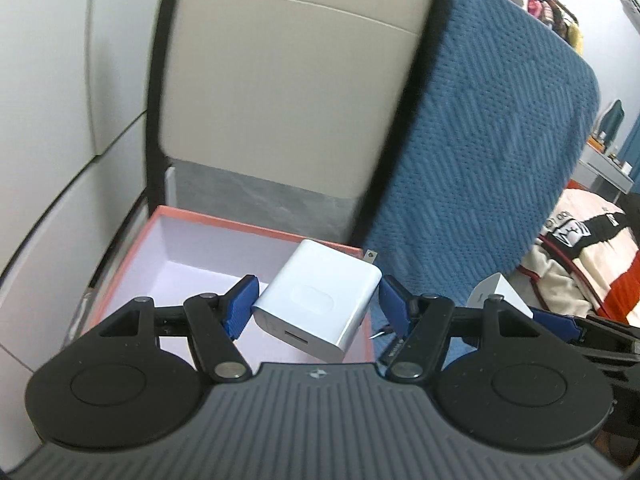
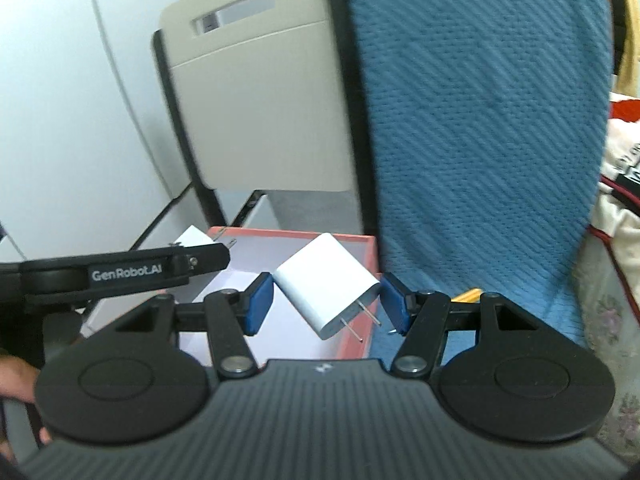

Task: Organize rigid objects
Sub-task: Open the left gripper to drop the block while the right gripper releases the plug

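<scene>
Blue knit blanket draped over a chair back, filling the right of both wrist views. Beside it, a beige chair back in a black frame; a handle slot shows near its top in the right wrist view.

Below the chairs: open box, salmon-red rim, pale lilac inside. No item seen lying in the visible part of it.

Left tongs: blue pads pinching a white charger, one pad on each side. Charger tilted, port face toward camera, a metal prong poking out at the far end. It hangs over the box's right portion.

Right tongs: pads clamped on a second white charger, tilted, two prongs pointing down toward camera. Held over the box's right rim.

Left tongs' black arm also crosses the left of the right wrist view. Part of a hand at that edge.
</scene>
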`<state>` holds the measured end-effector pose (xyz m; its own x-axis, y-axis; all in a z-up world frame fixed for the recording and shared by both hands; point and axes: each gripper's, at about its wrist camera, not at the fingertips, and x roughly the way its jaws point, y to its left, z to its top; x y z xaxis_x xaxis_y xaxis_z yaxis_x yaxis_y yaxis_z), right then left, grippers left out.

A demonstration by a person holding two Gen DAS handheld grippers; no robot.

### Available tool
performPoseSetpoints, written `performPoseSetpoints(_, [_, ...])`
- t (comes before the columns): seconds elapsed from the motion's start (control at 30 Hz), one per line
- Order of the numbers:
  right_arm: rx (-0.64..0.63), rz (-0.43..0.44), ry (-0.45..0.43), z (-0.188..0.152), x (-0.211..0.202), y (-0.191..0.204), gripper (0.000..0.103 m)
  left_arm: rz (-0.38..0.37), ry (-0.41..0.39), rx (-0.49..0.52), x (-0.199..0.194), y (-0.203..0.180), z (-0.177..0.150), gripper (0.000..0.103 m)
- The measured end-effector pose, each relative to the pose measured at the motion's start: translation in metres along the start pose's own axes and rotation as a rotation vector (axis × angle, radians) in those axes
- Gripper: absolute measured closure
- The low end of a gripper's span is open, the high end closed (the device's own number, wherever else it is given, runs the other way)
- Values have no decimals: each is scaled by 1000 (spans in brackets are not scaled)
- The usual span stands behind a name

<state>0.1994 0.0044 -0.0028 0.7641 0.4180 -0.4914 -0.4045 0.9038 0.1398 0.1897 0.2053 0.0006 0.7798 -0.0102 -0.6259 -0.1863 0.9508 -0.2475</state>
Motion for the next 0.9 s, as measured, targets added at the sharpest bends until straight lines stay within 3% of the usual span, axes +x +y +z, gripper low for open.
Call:
performPoseSetpoints(0.4, [-54, 59, 183, -52, 59, 51, 41, 80, 98, -76, 22, 76, -39, 32])
performPoseSetpoints(0.9, [-38, 36, 391, -110, 105, 55, 41, 115, 270, -121, 69, 119, -101, 32])
